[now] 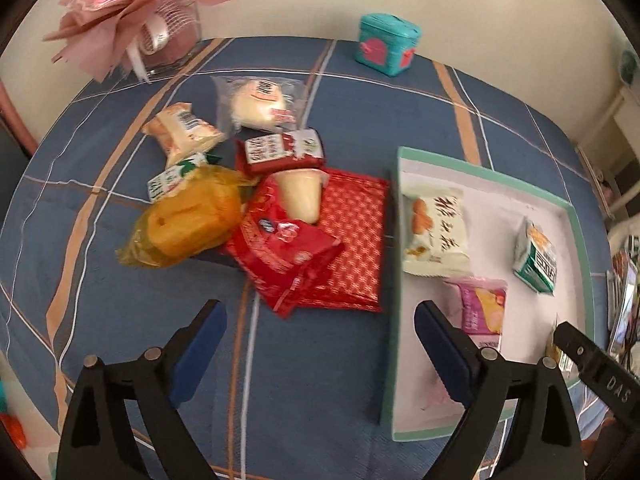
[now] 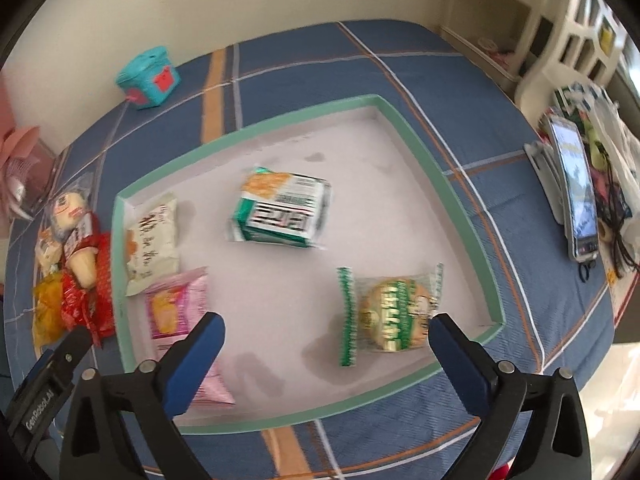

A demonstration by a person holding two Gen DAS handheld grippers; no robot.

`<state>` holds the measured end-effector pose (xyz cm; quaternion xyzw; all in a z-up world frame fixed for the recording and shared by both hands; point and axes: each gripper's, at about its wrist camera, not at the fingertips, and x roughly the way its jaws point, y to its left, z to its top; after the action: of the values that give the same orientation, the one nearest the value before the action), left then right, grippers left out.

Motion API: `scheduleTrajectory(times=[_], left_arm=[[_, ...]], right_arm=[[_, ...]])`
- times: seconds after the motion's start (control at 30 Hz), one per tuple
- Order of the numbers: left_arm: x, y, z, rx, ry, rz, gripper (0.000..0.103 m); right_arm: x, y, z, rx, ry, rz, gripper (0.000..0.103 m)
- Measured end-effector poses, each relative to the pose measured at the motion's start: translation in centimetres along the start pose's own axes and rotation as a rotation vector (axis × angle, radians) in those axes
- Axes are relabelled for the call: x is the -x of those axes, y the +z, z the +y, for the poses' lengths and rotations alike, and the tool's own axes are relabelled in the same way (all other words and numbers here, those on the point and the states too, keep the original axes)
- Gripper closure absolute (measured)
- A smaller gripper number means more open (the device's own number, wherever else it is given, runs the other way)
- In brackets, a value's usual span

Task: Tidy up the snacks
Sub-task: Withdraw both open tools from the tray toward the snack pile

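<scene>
A shallow green-rimmed tray (image 2: 408, 136) with a white floor lies on the blue plaid cloth; it also shows in the left wrist view (image 1: 400, 216). In it lie a white packet (image 2: 154, 236), a pink packet (image 2: 172, 308), a green-and-white packet (image 2: 284, 216) and a round green-wrapped snack (image 2: 394, 316). A pile of loose snacks lies left of the tray: a red patterned packet (image 1: 352, 240), a red bag (image 1: 288, 264), a yellow bag (image 1: 188, 220), a cream cup (image 1: 300, 196). My left gripper (image 1: 320, 344) is open, empty, near the pile. My right gripper (image 2: 326, 352) is open, empty, over the tray.
A teal box (image 1: 388, 44) stands at the far edge. A pink paper flower in a clear box (image 1: 160, 28) stands at the far left corner. A phone on a stand (image 2: 576, 188) and cluttered items lie right of the tray. White shelving (image 2: 580, 28) stands beyond the right edge.
</scene>
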<state>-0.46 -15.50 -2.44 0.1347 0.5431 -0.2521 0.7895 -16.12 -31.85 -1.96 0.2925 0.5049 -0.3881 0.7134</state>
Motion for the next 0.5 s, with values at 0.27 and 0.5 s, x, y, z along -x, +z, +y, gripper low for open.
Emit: scheduleTrajectory(times=[0.27, 0.5], left_arm=[[-0.2, 0.4, 2.1, 0.048, 0.000, 0.004, 0.008], [-0.3, 0.7, 5.0, 0.129, 0.005, 0.006, 0.007]], right_arm=[[0.9, -0.5, 5.1, 0.106, 0.054, -0.063, 0.000], [1.5, -1.3, 8.9, 0.150, 0.114, -0.107, 0.000]])
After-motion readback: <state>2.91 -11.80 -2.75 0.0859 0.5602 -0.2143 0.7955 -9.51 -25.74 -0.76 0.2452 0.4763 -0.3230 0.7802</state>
